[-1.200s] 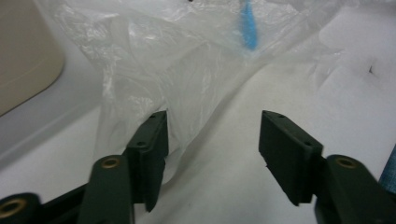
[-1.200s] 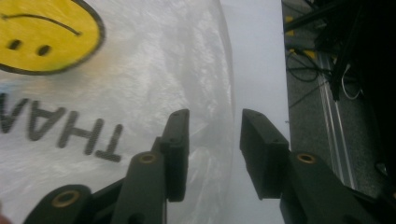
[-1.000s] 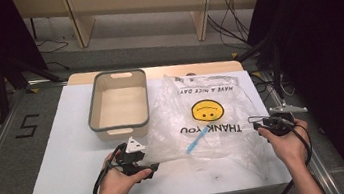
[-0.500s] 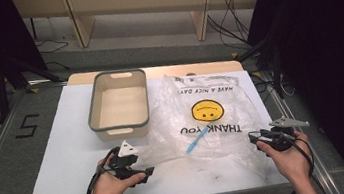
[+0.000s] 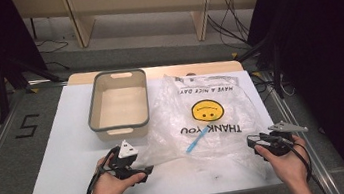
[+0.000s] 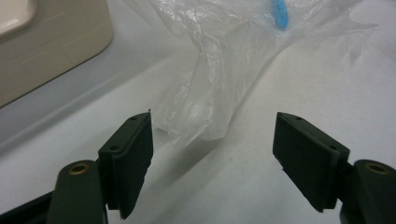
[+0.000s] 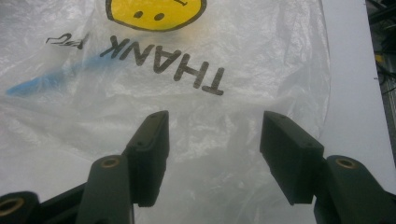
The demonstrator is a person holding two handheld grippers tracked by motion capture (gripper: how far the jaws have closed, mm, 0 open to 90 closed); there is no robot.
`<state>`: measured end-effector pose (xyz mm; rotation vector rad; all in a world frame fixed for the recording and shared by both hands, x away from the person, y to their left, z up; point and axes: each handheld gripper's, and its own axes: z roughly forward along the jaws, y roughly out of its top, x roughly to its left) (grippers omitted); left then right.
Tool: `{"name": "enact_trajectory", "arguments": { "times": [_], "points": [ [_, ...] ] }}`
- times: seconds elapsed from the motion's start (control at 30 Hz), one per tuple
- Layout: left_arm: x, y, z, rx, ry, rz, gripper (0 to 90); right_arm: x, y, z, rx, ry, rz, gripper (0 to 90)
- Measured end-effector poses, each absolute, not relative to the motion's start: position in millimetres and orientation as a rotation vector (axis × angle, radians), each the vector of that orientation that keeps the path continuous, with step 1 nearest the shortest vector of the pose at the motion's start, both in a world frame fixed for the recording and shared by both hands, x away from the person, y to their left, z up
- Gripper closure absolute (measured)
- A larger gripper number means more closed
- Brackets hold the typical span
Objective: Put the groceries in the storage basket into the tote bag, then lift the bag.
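A clear, crinkled plastic bag [image 5: 208, 117] printed with a yellow smiley face and the words THANK YOU lies flat on the white tabletop [image 5: 62, 157], with a small blue stick-like item [image 5: 196, 139] showing through it. The bag lies between the two claws, its printed face running away from the person towards the far edge. The left claw [image 5: 142, 170] sits just beside the bag's near left corner; in the left gripper view a bunched fold of plastic [image 6: 205, 112] lies straight ahead of it, just beyond its pads, untouched. This claw stands wide apart and holds nothing. The right claw [image 5: 254, 141] rests at the bag's near right edge; its jaws have just been opening and now stand apart over the flat plastic [image 7: 215, 140], gripping nothing. A grey-rimmed beige plastic tub [image 5: 118, 104] stands beyond the left claw, beside the bag.
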<state>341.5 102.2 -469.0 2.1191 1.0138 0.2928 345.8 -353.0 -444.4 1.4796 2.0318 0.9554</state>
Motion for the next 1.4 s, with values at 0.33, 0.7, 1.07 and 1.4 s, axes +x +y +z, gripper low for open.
{"name": "enact_trajectory", "arguments": {
  "times": [0.33, 0.7, 1.07, 1.4],
  "points": [
    [342, 102, -469, 2.132, 1.005, 0.314, 28.4, 342, -351, -444, 1.481, 2.016, 0.971, 41.7],
    [341, 101, -470, 2.126, 1.001, 0.318, 28.2, 340, -348, -445, 1.483, 2.018, 0.976, 40.2],
    [342, 100, -469, 2.098, 1.007, 0.330, 29.4, 334, -351, -446, 1.515, 2.029, 0.973, 38.1],
    [345, 94, -468, 2.097, 1.016, 0.318, 29.3, 332, -353, -449, 1.523, 2.055, 0.959, 37.4]
  ]
}}
